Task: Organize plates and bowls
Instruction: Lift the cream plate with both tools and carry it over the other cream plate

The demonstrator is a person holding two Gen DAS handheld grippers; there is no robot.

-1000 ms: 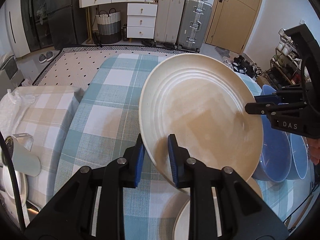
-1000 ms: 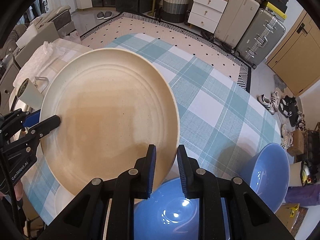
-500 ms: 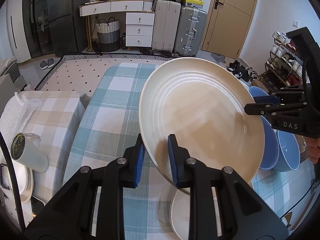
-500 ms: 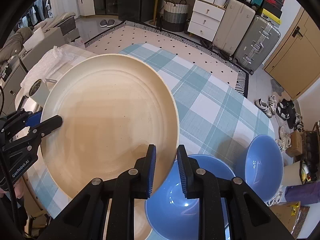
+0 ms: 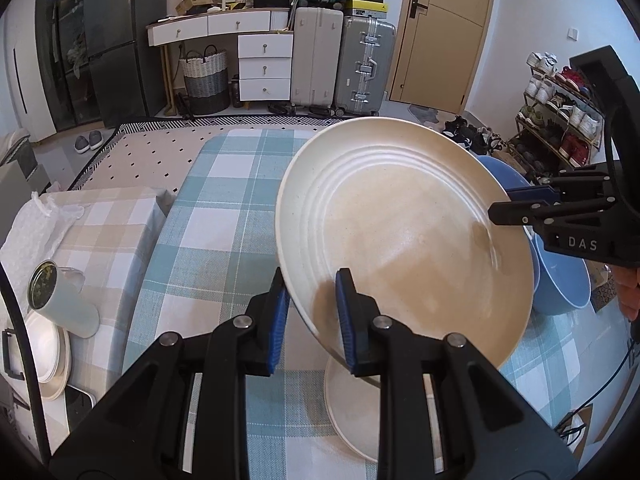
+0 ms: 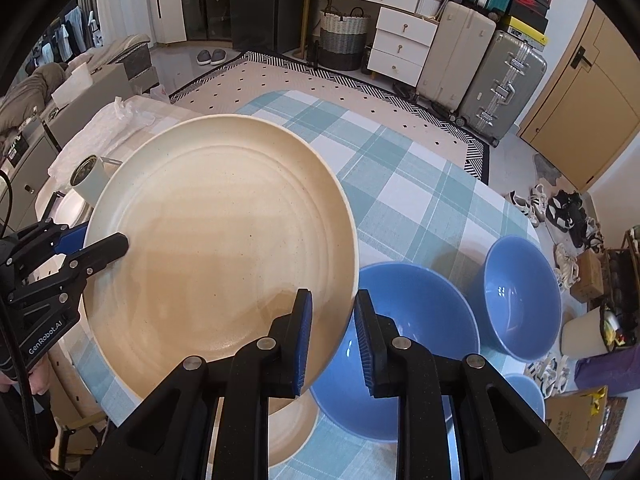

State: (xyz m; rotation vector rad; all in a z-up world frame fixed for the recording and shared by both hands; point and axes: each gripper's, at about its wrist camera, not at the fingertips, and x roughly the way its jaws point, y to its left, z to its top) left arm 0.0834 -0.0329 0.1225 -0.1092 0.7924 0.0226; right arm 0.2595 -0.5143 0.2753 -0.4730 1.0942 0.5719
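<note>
You are holding one large round cream ceramic plate with ridged rings in both grippers at once. Your left gripper is clamping the plate's near rim, one blue pad on the underside and one on the upper face. Your right gripper is pinching the opposite rim in the same way (each is showing in the other's view at the plate's far edge).

The plate is hanging clear above the teal-and-white checked tablecloth, not touching it. It is sitting tilted rather than level, its upper face turning up toward both cameras; being round, it is offering no long axis.

Directly beneath it a second cream plate is lying flat on the cloth. Beside that plate, a big blue bowl and a smaller blue bowl are standing upright just apart, with the rim of a third blue bowl showing nearer the table edge.
</note>
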